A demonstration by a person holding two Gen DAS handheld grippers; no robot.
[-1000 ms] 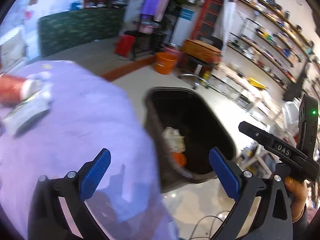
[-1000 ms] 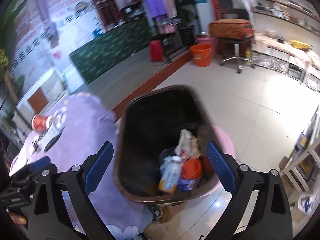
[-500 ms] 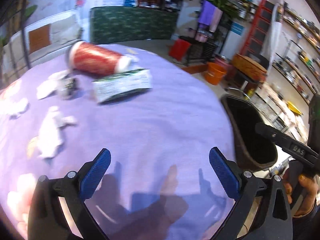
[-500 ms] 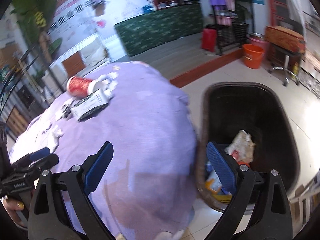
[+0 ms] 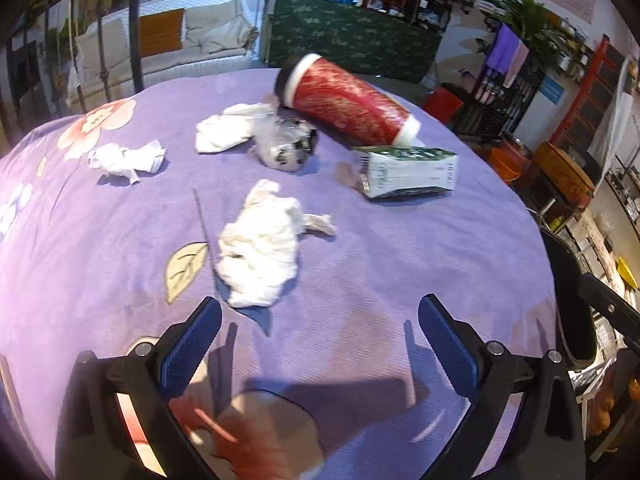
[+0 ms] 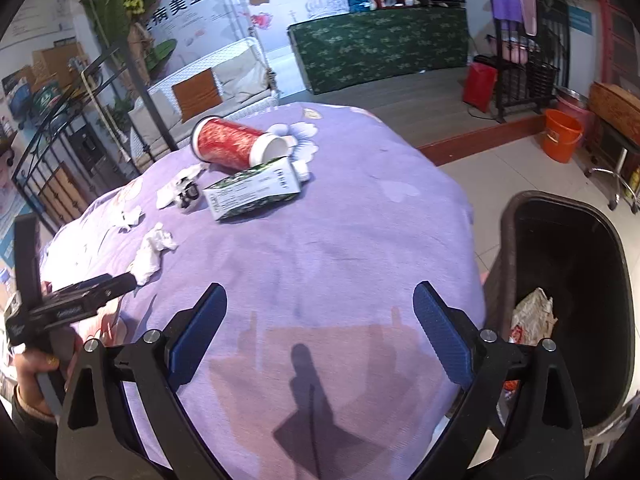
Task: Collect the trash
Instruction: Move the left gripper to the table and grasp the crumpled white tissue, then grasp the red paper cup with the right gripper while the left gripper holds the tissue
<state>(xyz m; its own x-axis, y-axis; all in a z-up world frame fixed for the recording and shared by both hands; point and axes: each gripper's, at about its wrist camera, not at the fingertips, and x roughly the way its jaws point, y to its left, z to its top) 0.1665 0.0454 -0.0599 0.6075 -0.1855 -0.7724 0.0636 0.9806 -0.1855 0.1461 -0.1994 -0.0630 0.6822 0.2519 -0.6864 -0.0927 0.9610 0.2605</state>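
Trash lies on a purple tablecloth (image 5: pixel 400 264). A crumpled white tissue (image 5: pixel 262 250) lies just ahead of my open, empty left gripper (image 5: pixel 320 344). Farther off lie a red cylindrical can (image 5: pixel 348 102) on its side, a green and white carton (image 5: pixel 408 172), a crushed clear wrapper (image 5: pixel 286 144) and two more tissues (image 5: pixel 228 130) (image 5: pixel 126 160). My right gripper (image 6: pixel 320 332) is open and empty above the cloth's near part (image 6: pixel 320 240). The can (image 6: pixel 234 144), carton (image 6: pixel 254 192) and tissue (image 6: pixel 150 258) show there too. The black trash bin (image 6: pixel 568 300) stands to the right and holds some waste.
A thin stick (image 5: pixel 204 220) lies left of the near tissue. The bin's rim (image 5: pixel 560 280) shows at the table's right edge. An orange bucket (image 6: pixel 560 140), a green counter (image 6: pixel 380 48) and a white bench (image 6: pixel 216 80) stand beyond the table.
Both grippers have swung left, away from the bin and over the table. The trash on the cloth has come into full view. Both stay open.
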